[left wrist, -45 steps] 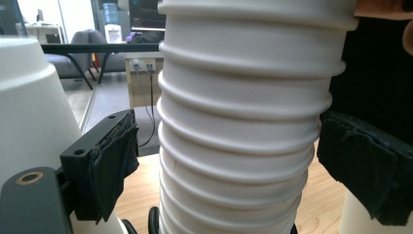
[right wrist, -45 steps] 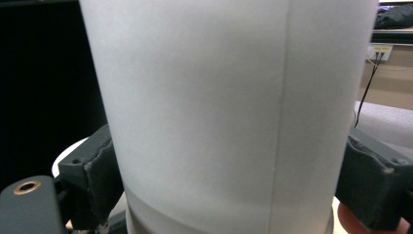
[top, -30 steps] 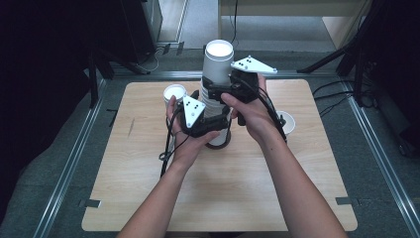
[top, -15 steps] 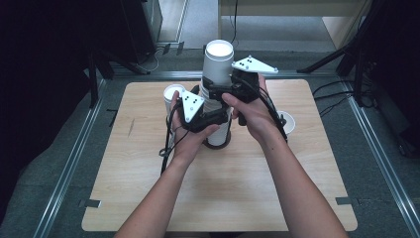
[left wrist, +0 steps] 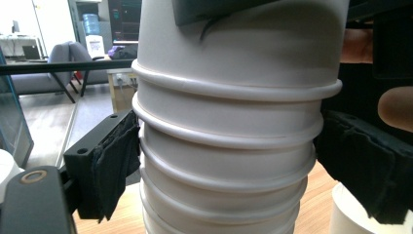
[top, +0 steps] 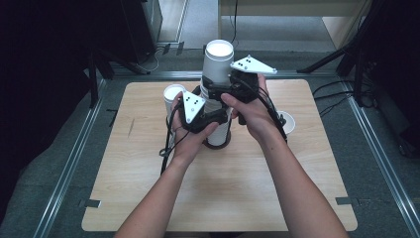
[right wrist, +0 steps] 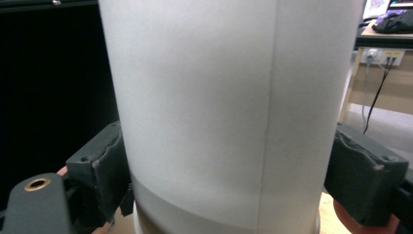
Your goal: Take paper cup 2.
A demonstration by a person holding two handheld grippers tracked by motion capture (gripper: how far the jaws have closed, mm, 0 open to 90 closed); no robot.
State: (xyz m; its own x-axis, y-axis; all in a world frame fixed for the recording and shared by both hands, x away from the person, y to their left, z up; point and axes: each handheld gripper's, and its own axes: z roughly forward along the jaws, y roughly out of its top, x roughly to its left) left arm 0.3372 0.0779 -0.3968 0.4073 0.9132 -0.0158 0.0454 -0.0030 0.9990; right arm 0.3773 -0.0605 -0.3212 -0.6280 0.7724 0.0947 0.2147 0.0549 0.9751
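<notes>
While both hands stay where they were a second ago, the jaws of both grippers have just been closing on the tall stack of paper cups point(top: 218, 94) in the middle of the table point(top: 148, 198).

Left gripper point(top: 200, 116): it sits low on the stack. In the left gripper view the cup rims point(left wrist: 229, 141) are between the two black pads point(left wrist: 114, 161), and the pads touch the stack on both sides, so I judge it grips the lower cups, approx. at the ringed part.

Right gripper point(top: 233, 89): it sits higher. In the right gripper view the smooth wall of the top cup point(right wrist: 195, 107) is between the pads point(right wrist: 104, 165); the pads are at the wall, but there I cannot tell for sure if they already press or only touch.

Meaning for the work, in my judgement: lower claw holds the stack steady, upper claw takes the top cup, so the next move is probably pulling this cup upward and off the others. If the lower grip is weak, more cups may come up together.

Containers: the top cup is open upward and looks empty inside, white bottom visible in the high view. One separate cup point(top: 173, 94) stands just left of the stack, another point(top: 287, 121) on the right side of the table, partly hidden behind the right hand; both seem empty, no liquid or objects seen.
</notes>
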